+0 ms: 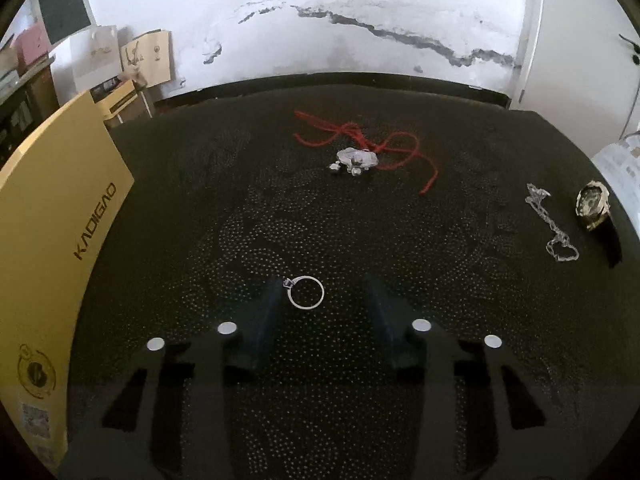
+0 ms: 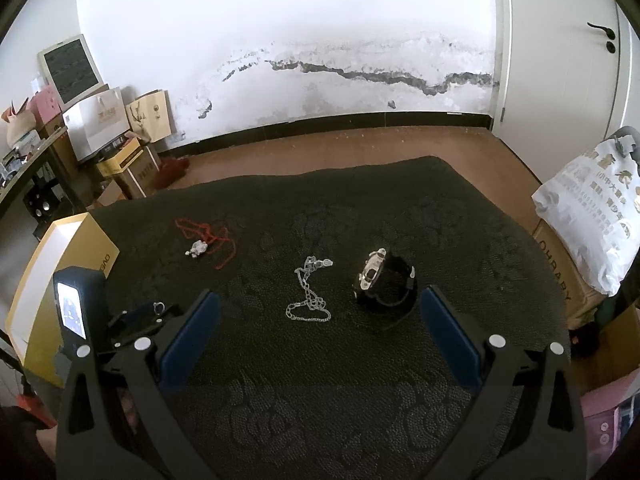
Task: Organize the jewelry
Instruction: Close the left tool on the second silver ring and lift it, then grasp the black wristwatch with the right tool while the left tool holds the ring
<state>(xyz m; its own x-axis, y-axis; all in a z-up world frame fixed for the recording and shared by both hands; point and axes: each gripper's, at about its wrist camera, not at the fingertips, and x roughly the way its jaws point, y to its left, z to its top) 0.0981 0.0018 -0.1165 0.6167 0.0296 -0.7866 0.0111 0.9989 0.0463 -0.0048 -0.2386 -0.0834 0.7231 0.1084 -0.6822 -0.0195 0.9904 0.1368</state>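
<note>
So far very little of the organizing looks done: every piece of jewelry visible lies loose on the dark patterned cloth that covers the desk, and nothing can be seen inside the yellow box standing at the desk's left edge, whose white interior shows only partly in the right wrist view. Just beside that box, near the front-left corner, the left claw is spread wide and low over the cloth, holding nothing; the silver ring lies flat between its two blue fingers, touching or almost touching the left one, so my guess is that the ring is the first piece about to be picked up. Further back, toward the middle of the desk, the red cord sprawls in loose loops with its silver pendant resting on the cloth, untouched. Right of that lies the silver chain in an untidy line, and just beside it, toward the right edge, the black-strapped watch sits on its side. The right claw hangs above this pair, jaws fully apart and empty, well clear of both pieces. By my reading, all four items are left to gather and place, probably in the box, though the pictures do not confirm where they belong.
</note>
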